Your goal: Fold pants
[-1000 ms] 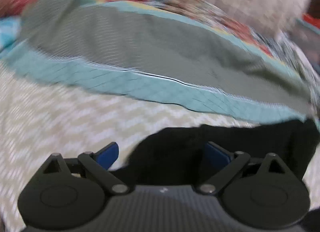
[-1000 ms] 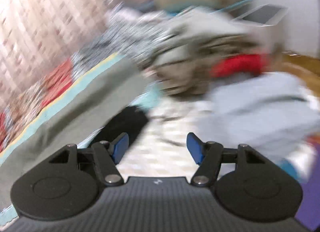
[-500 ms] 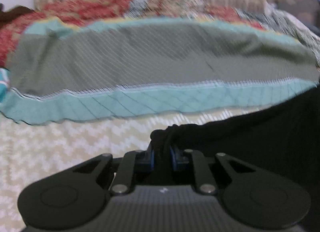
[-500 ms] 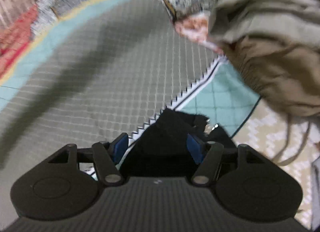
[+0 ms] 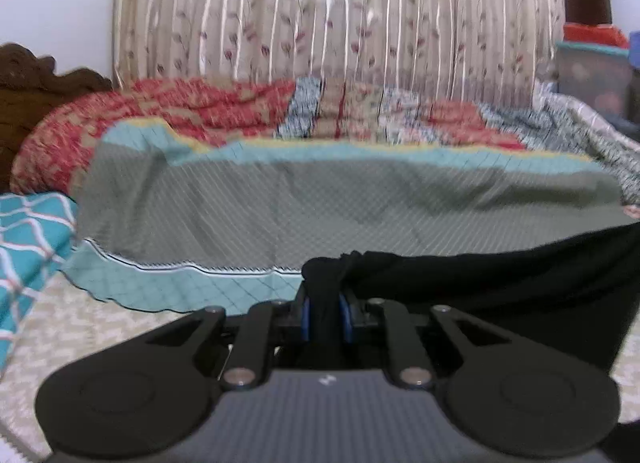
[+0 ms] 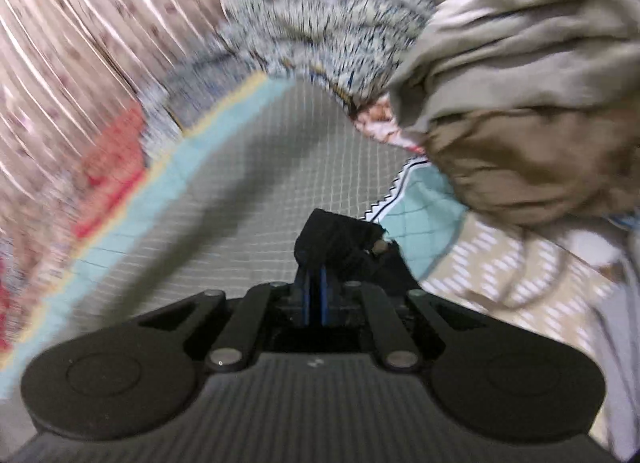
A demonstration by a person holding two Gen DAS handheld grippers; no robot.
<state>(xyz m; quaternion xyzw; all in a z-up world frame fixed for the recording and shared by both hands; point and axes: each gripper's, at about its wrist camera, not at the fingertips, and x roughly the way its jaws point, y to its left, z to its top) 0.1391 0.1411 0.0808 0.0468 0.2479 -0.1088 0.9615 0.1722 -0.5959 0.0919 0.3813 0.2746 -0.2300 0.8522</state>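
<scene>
The black pants [image 5: 500, 283] hang stretched to the right from my left gripper [image 5: 325, 317], which is shut on a bunched edge of them. My right gripper [image 6: 314, 295] is shut on another bunched corner of the black pants [image 6: 340, 241], where a small metal button shows. Both grippers hold the cloth lifted above the bed. The rest of the pants is hidden below the grippers.
A grey and teal quilt [image 5: 320, 203] lies across the bed ahead, with a red patterned blanket [image 5: 180, 103] behind it. A pile of tan clothes [image 6: 520, 103] sits at the right. A striped curtain [image 5: 340, 11] hangs behind. A cream zigzag sheet [image 5: 100, 327] covers the bed.
My left gripper closed on the pants edge and lifted it. My right gripper swung over to the pants, closed on a corner and raised it.
</scene>
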